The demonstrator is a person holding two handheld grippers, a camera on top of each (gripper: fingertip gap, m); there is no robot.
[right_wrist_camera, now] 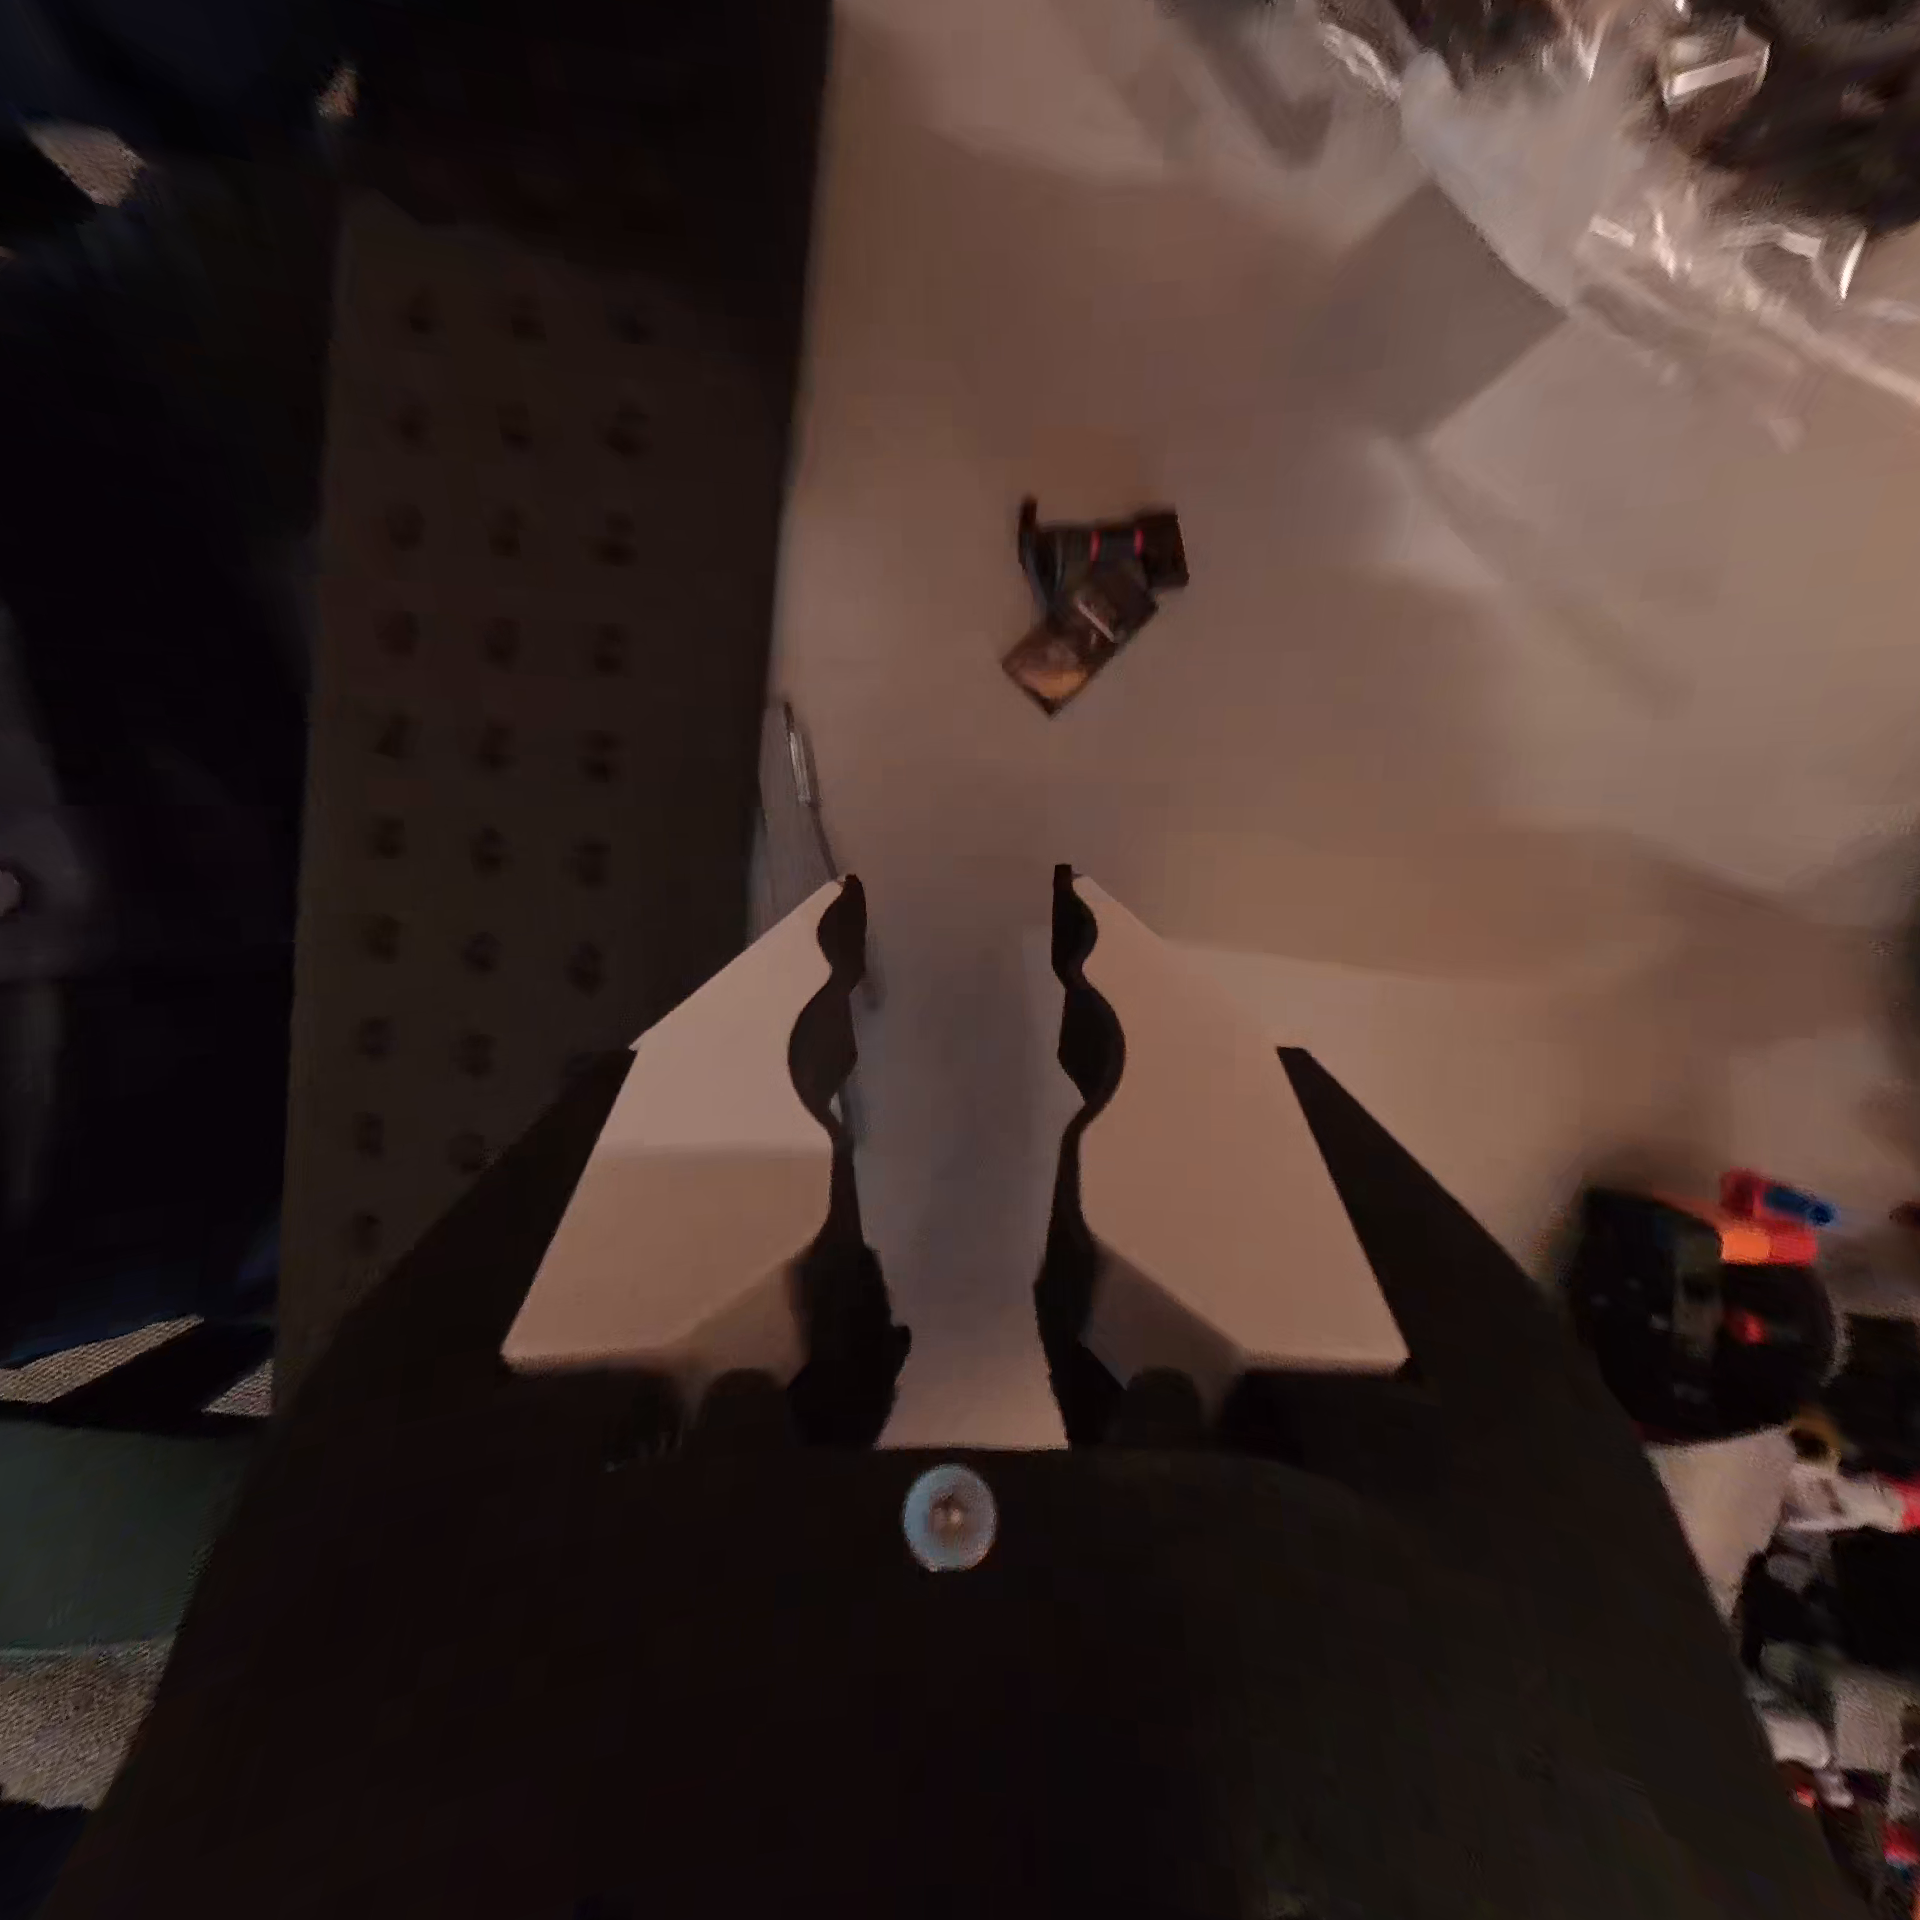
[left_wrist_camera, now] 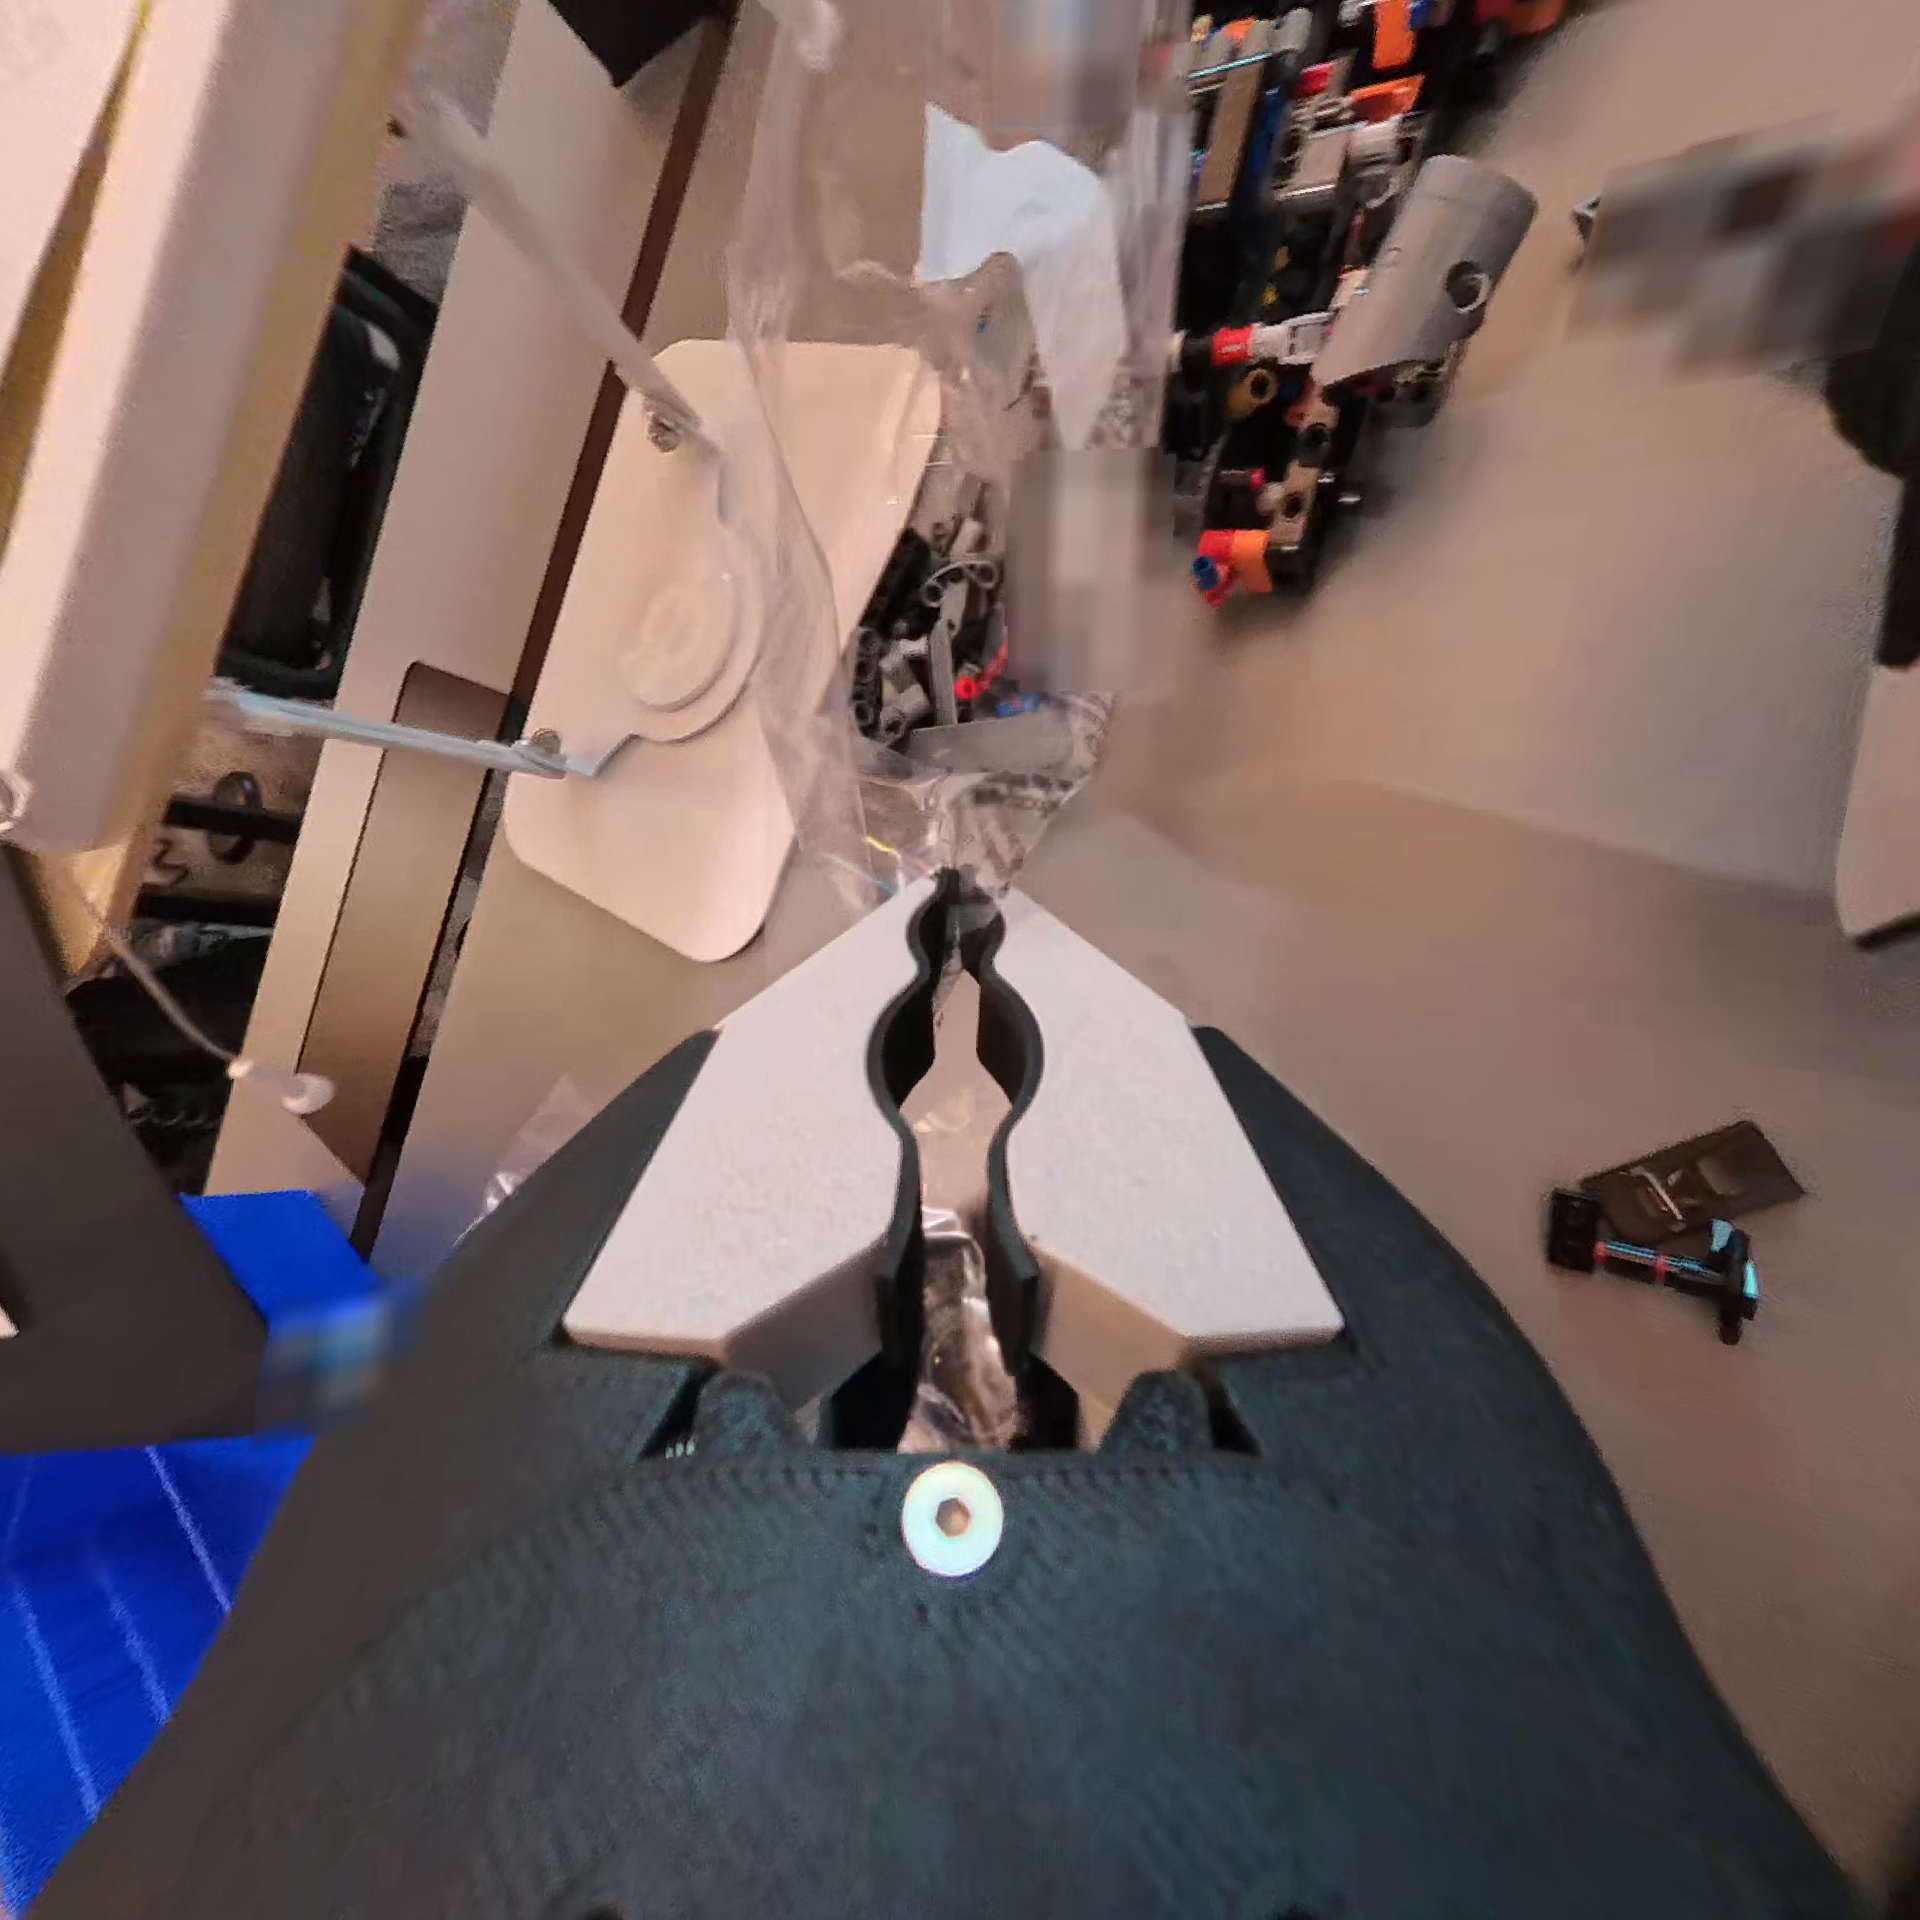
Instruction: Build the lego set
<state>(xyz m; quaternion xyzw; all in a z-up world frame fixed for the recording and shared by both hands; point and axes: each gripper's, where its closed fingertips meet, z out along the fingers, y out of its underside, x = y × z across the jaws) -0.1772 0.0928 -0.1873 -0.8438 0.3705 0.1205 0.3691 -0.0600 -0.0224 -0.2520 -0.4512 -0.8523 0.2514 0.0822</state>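
Our left gripper (left_wrist_camera: 951,904) pinches the clear parts bag (left_wrist_camera: 831,520); our right gripper (right_wrist_camera: 956,883), half open and empty, has the small black subassembly (right_wrist_camera: 1096,603) at twelve o'clock, nearer it.

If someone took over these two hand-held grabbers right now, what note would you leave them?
Left gripper: shut on the clear plastic bag of lego pieces, pinching its edge and holding it up.
Right gripper: open, empty, above the pale table.
Small black sub-assembly with red and blue pins lies loose on the table ahead of the right gripper.
Large, partly built black, grey and orange lego model stands farther back.
Done: part of the model.
Left: get the bag's pieces out, keep building.
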